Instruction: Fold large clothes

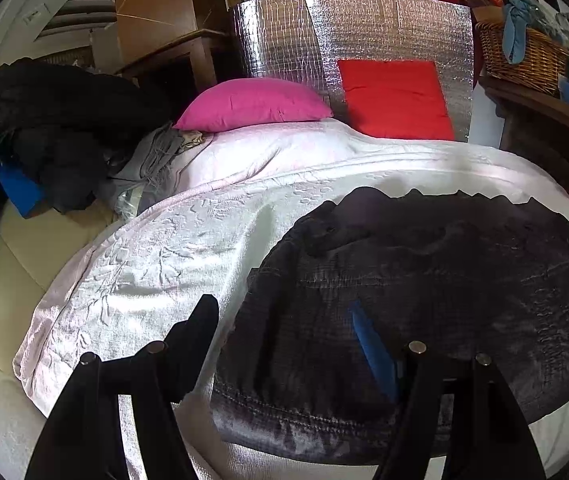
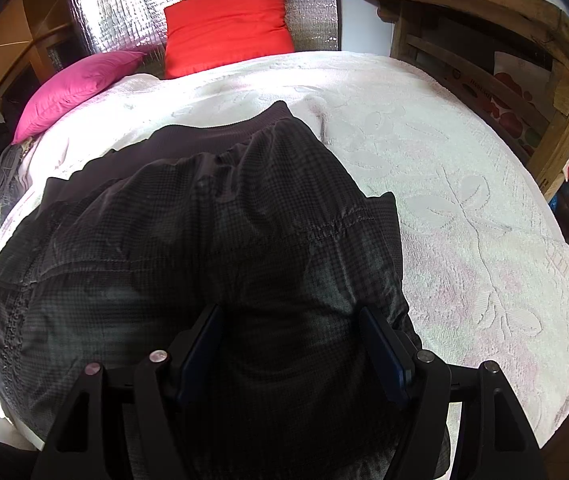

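White, embossed with a leaf pattern, the bedspread [image 2: 464,208] covers the bed and fills most of both views. On it lies the dark checked jacket [image 2: 212,232] — a padded garment with stitched seams and a ribbed band at its far edge, spread across the near part of the bed and bulging upward in the middle. In the left wrist view the same jacket [image 1: 424,300] sits to the right of the frame, with bare bedspread [image 1: 156,260] to its left.

Behind the bed stands a silver quilted foil panel [image 1: 384,28]. A red cushion [image 2: 226,26] leans against it, and a pink pillow [image 2: 72,88] lies just beside the cushion, to its left. A heap of dark clothes [image 1: 44,120] with a bit of blue fabric rests at the left edge of the bed, well apart from the jacket. A wicker basket [image 1: 524,56] sits on wooden furniture at the far right.

The right gripper [image 2: 288,344] hangs over the jacket's near bulge with its jaws standing wide — the fabric swells between them, though I cannot tell whether the pads press on it. The left gripper [image 1: 284,320] also has its jaws wide, one finger over the bedspread and the blue-padded one over the jacket's near left part, closed on nothing.
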A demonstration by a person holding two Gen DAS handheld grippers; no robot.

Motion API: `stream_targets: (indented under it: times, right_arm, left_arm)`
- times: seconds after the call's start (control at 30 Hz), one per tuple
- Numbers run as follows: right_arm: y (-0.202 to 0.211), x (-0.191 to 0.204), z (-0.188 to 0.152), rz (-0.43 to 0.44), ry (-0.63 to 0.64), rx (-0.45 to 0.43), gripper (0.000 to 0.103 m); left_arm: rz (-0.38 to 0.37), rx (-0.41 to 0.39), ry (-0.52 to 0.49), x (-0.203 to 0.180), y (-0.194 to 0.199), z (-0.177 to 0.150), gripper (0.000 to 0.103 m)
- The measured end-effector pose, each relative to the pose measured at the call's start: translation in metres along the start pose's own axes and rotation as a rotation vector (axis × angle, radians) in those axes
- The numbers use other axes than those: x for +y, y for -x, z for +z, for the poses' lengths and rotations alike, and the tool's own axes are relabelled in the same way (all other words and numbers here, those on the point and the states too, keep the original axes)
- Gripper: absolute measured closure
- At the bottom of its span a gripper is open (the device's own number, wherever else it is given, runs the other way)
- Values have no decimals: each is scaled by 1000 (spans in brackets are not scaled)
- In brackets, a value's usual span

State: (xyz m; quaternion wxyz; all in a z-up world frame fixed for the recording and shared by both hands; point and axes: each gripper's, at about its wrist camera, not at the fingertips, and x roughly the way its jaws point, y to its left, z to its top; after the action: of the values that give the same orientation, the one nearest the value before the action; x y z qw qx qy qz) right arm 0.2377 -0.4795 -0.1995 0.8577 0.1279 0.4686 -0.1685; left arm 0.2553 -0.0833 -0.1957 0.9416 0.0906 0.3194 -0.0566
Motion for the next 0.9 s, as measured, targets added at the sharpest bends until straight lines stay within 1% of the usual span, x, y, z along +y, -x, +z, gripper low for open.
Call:
stream_targets:
  times: [0.9]
  right_arm:
    - [1,1,0,-2,0,1,29]
  left_arm:
    - [5,-7,4,3,2,1,32]
